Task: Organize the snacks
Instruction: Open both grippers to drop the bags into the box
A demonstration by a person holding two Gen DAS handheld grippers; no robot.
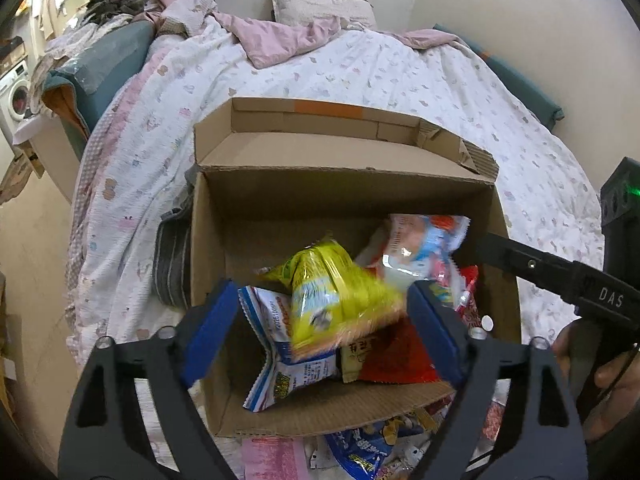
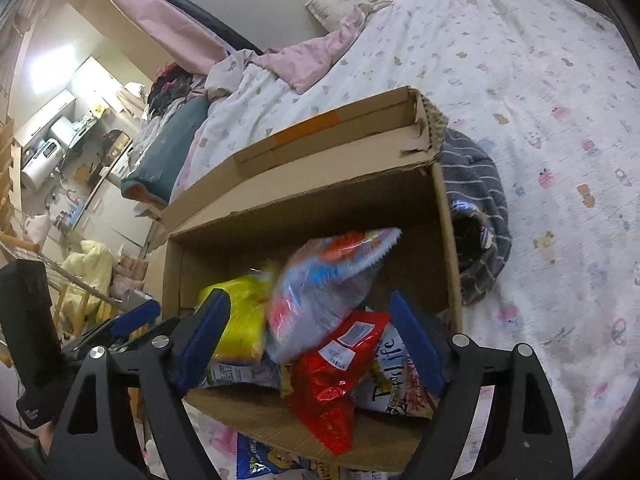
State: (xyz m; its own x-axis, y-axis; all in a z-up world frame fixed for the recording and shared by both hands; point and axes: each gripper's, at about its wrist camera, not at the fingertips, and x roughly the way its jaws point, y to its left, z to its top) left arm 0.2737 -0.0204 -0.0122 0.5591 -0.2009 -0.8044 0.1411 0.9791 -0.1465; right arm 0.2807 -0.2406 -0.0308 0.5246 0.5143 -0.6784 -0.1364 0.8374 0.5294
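Note:
An open cardboard box [image 1: 340, 176] [image 2: 304, 200] stands on the bed and holds several snack packets. In the left wrist view a blurred yellow packet [image 1: 332, 300] hangs between the blue pads of my left gripper [image 1: 320, 312], which is open and clear of it. Below it lie a white-and-blue packet [image 1: 280, 360] and a red packet [image 1: 392, 356]. My right gripper [image 2: 308, 308] is open too, with a blurred pale blue and red packet [image 2: 320, 292] loose between its pads, above a red packet [image 2: 336, 372] and a white packet [image 2: 396, 376]. Each gripper also shows in the other's view: right gripper [image 1: 560, 276], left gripper [image 2: 136, 316].
The bed's white patterned sheet [image 1: 400, 76] spreads around the box. A grey striped cloth [image 2: 480, 220] [image 1: 172, 264] lies against one side of the box. More packets [image 1: 360, 452] [image 2: 260, 460] lie outside its near wall. A pillow [image 1: 320, 8] sits at the head. A hand [image 1: 612, 372] holds the right gripper.

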